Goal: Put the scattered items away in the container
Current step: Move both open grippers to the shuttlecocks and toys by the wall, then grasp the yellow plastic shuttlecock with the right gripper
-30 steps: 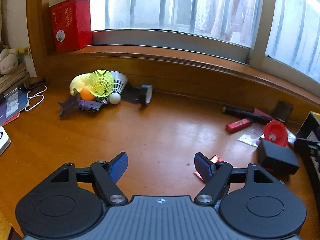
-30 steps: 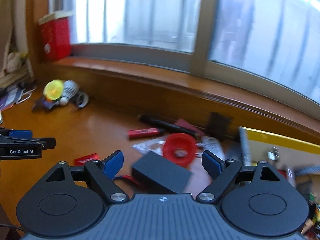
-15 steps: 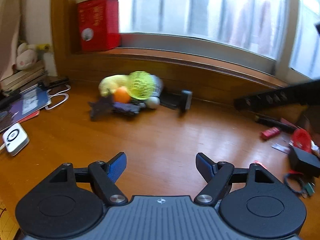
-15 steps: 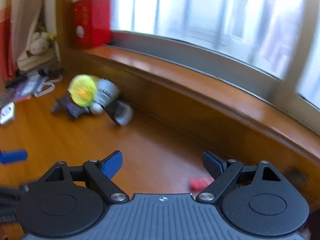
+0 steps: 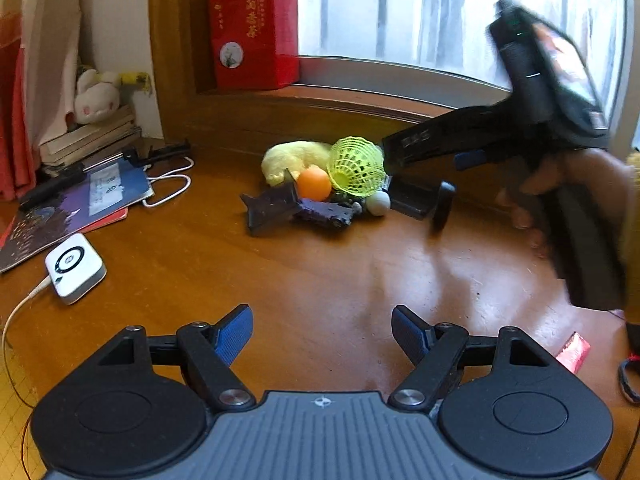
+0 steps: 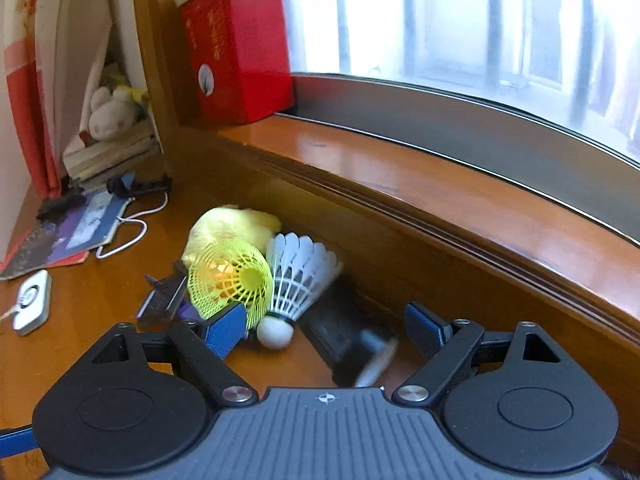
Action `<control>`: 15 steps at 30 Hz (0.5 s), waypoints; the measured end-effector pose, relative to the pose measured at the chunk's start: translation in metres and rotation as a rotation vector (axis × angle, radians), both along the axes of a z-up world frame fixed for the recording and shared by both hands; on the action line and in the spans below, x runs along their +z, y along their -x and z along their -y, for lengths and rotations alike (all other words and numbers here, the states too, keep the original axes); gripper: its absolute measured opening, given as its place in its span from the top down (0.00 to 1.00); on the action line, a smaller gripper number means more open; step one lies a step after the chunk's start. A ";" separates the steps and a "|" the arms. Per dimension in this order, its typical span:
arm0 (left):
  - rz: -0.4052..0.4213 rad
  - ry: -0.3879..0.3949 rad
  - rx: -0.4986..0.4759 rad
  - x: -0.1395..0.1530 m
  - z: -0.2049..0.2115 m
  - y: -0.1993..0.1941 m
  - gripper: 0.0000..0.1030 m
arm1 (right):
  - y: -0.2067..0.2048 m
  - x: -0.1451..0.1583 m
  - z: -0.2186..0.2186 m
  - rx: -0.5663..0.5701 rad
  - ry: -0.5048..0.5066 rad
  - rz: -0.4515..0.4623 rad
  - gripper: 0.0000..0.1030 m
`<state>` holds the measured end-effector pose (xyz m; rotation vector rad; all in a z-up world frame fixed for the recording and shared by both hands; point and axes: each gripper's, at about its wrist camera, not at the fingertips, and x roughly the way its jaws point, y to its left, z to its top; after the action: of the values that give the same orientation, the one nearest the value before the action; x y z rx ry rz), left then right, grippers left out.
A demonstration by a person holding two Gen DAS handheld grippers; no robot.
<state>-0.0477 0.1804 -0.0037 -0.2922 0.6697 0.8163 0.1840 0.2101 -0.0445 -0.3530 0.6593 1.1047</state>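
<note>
A pile lies against the wall under the sill: a yellow plastic shuttlecock (image 5: 356, 166) (image 6: 230, 280), a white feather shuttlecock (image 6: 298, 276), an orange ball (image 5: 314, 184), a yellow plush (image 5: 292, 156), a purple toy (image 5: 324, 212) and a black flat piece (image 6: 348, 336). My right gripper (image 6: 324, 322) hovers just before the pile. Its jaws are closing, with the white shuttlecock's cork and the black piece between the fingertips, and the pads touch nothing. A hand (image 5: 576, 184) carries it at the right of the left wrist view. My left gripper (image 5: 322, 320) stands open over bare wood, well short of the pile. No container is in view.
A red tin box (image 5: 254, 36) stands on the wooden window sill (image 6: 440, 184). At the left lie a white corded device (image 5: 74, 266), a magazine (image 5: 76, 204), stacked books and a plush rabbit (image 5: 96, 96). A red wrapper (image 5: 572, 356) lies at the right.
My right gripper swept left from the clutter with the red disc and black box to the shuttlecock pile and entered the left wrist view. My left gripper swung left towards the pile.
</note>
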 end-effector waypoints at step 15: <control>-0.010 0.075 0.014 -0.019 0.001 -0.029 0.24 | -0.015 -0.037 -0.048 0.093 0.020 -0.098 0.50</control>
<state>-0.0187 0.1793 -0.0225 -0.3613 0.7092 0.8076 0.1989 0.2578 -0.0816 -0.3508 0.7465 1.2102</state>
